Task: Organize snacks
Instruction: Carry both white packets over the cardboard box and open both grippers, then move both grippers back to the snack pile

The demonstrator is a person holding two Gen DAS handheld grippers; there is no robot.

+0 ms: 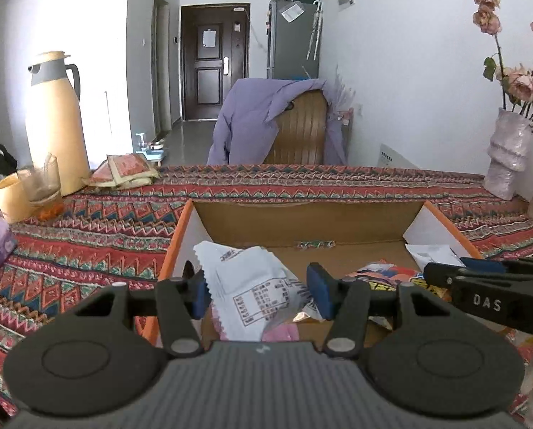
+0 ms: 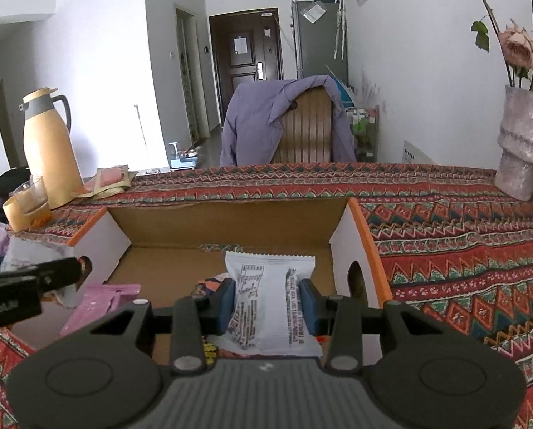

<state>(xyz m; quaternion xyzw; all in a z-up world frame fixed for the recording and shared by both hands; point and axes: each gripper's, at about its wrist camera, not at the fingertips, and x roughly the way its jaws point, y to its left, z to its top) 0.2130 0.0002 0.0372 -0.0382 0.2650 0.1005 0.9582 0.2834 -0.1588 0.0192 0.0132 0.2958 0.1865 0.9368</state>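
— What did you see there?

— Both grippers were above the cardboard box (image 2: 230,221) on the patterned tablecloth (image 2: 445,250). The right gripper (image 2: 268,302) was clenched on a white snack packet (image 2: 272,304), which it held over the box. The left gripper (image 1: 257,291) pinched a crumpled white packet (image 1: 252,282) over the box's left side.

— What could have gone wrong?

— I think the left packet was held only loosely, so it could slip and fall on the orange rim (image 1: 175,236). Also the two grippers were near; they could collide.
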